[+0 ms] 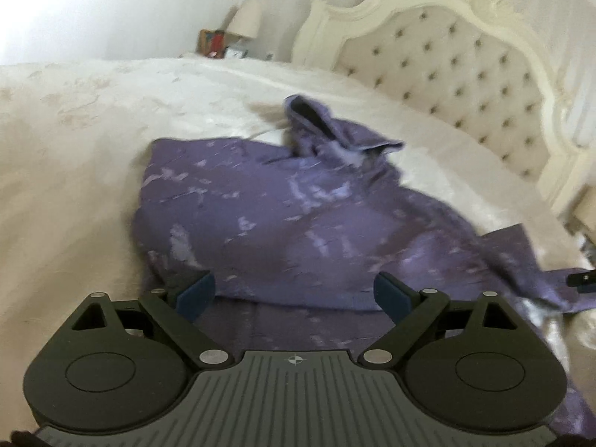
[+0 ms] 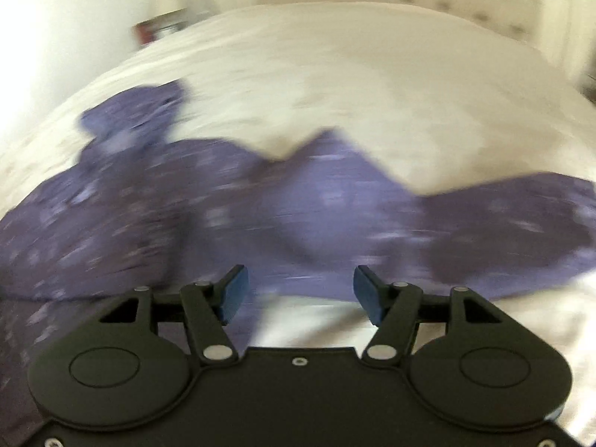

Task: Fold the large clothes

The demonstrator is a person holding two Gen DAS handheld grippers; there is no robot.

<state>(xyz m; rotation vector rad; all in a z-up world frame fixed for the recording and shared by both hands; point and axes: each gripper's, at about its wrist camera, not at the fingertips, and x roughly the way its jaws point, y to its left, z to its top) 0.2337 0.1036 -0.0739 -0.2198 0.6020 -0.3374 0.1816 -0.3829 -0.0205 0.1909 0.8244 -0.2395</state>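
**Purple hoodie half spread, both grippers free above it**

While the purple hoodie (image 1: pixel 283 216) lies rumpled on the cream bedspread (image 1: pixel 74 141), neither tool has hold of it. In the left wrist view the left gripper (image 1: pixel 294 296) hangs over the hem with its jaws spread wide and only cloth showing beyond the blue pads (image 1: pixel 195 296), nothing pinched. In the right wrist view, which is badly smeared, the right gripper (image 2: pixel 300 292) stands with its jaws apart too, over the near edge of the cloth and a strip of bare bedspread; no cloth sits between its pads.

My read is that the step in hand is flattening and squaring the garment before a first fold. To do that well, each tool should take an outer edge rather than a bunched middle, pinch through one layer only, and draw outward so the creases leave the body panel. The loose sleeve (image 1: pixel 521 260) trailing toward the right side probably needs laying straight first.

Seen from the left tool, the hoodie's long axis runs from the ribbed hem near the jaws away to the hood (image 1: pixel 316 123), which points toward the far side of the bed, left of the padded headboard (image 1: pixel 447 63). The hood is crumpled and leans to one side, so the axis bends a little there.
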